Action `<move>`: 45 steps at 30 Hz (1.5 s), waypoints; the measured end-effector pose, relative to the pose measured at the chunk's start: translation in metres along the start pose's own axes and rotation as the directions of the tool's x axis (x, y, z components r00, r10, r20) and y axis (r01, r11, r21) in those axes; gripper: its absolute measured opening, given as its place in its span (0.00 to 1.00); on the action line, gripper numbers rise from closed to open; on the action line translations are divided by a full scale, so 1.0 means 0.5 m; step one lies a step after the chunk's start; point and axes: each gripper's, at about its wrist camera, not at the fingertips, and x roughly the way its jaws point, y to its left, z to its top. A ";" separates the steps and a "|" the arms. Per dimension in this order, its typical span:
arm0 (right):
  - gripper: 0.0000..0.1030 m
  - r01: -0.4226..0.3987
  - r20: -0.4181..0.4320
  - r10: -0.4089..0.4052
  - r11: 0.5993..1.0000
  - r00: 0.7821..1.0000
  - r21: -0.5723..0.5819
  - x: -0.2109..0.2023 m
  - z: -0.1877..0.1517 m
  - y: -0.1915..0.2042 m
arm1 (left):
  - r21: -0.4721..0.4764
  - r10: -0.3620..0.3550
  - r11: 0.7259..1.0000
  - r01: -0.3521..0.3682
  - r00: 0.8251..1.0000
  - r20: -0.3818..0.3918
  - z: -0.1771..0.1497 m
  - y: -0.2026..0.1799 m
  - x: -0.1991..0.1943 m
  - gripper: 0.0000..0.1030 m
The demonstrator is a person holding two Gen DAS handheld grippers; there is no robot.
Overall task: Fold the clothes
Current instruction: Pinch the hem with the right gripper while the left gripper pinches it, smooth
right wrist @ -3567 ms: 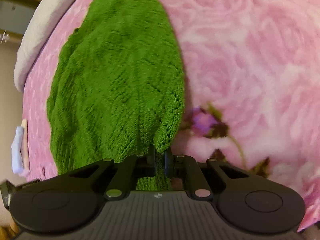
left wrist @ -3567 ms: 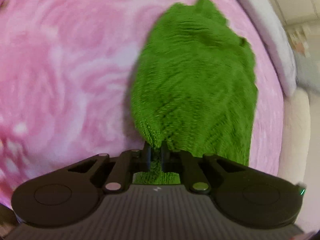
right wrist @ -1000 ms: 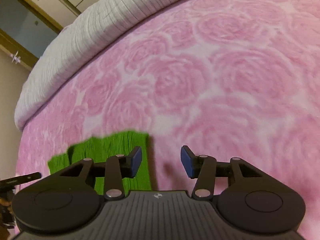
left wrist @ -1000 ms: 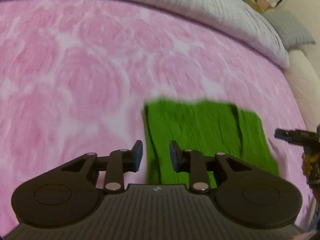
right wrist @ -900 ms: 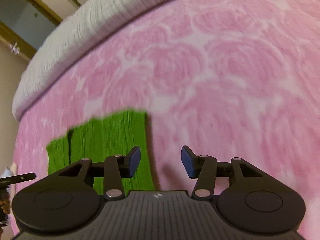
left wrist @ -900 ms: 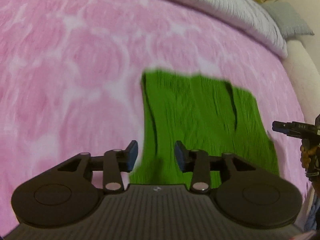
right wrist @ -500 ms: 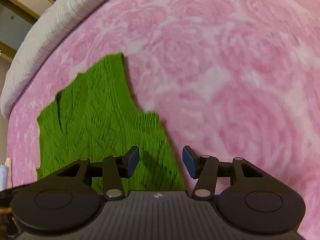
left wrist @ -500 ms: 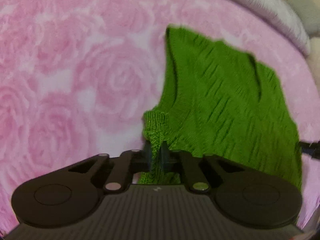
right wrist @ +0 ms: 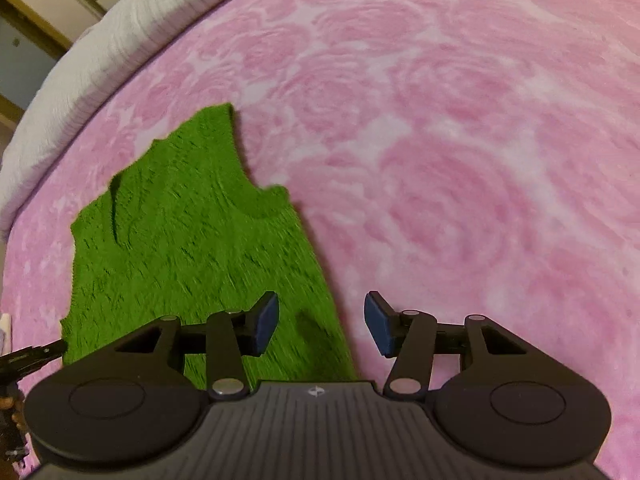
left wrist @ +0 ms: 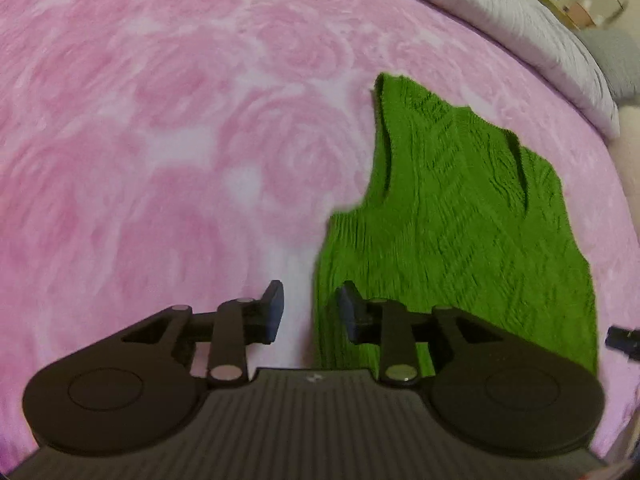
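Note:
A green knitted garment (left wrist: 460, 216) lies flat on the pink rose-patterned blanket (left wrist: 160, 140). In the left wrist view my left gripper (left wrist: 310, 310) stands open at the garment's near left edge, with nothing between its fingers. The same green knitted garment (right wrist: 180, 232) fills the lower left of the right wrist view. There my right gripper (right wrist: 320, 322) is open over the garment's near right edge, holding nothing. The garment's nearest hem is hidden behind both gripper bodies.
A grey-white ribbed cover (left wrist: 500, 12) runs along the far side of the blanket, also seen as the ribbed cover (right wrist: 80, 60) at the upper left. The other gripper's dark tip (left wrist: 624, 340) shows at the right edge. Cupboards stand in the far background.
Half a second ago my left gripper was shut on a raised corner of the green garment; now it is open and the corner lies flat. The right gripper stayed open and shifted slightly.

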 end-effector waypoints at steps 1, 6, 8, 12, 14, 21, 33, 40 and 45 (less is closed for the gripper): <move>0.51 0.005 -0.005 -0.005 1.000 1.000 0.011 -0.015 -0.016 -0.005 | -0.029 -0.016 0.999 0.015 1.000 -0.016 -0.026 0.001 -0.017 0.26; 0.54 0.029 -0.079 -0.023 0.997 0.997 0.068 -0.072 -0.120 -0.032 | -0.253 -0.135 0.961 0.109 0.987 -0.088 -0.176 0.015 -0.095 0.32; 0.54 0.041 -0.120 -0.029 0.994 0.992 0.097 -0.085 -0.166 -0.045 | -0.322 -0.149 0.940 0.111 0.984 -0.097 -0.234 0.019 -0.122 0.40; 0.60 0.035 -0.178 -0.013 0.992 0.984 0.124 -0.081 -0.251 -0.064 | -0.384 -0.153 0.919 0.090 0.979 -0.137 -0.325 0.019 -0.126 0.42; 0.62 0.020 -0.191 0.004 0.993 0.981 0.121 -0.069 -0.289 -0.071 | -0.410 -0.174 0.906 0.105 0.975 -0.135 -0.361 0.011 -0.116 0.41; 0.08 -0.113 -0.098 0.112 0.994 0.989 -0.003 -0.124 -0.310 -0.057 | -0.311 -0.111 0.945 0.101 0.994 -0.016 -0.392 -0.007 -0.165 0.05; 0.34 -0.074 -0.101 0.070 0.996 0.992 -0.039 -0.140 -0.348 -0.100 | -0.187 0.067 0.980 -0.060 0.997 0.031 -0.465 -0.052 -0.235 0.18; 0.51 0.028 -0.098 -0.052 0.973 0.994 -0.229 -0.318 -0.354 -0.035 | -0.068 0.145 0.987 -0.145 0.989 0.002 -0.521 -0.202 -0.413 0.30; 0.65 -0.022 -0.050 0.006 0.941 0.999 -0.339 -0.441 -0.370 0.032 | 0.022 0.187 0.982 -0.189 0.981 0.052 -0.549 -0.315 -0.547 0.43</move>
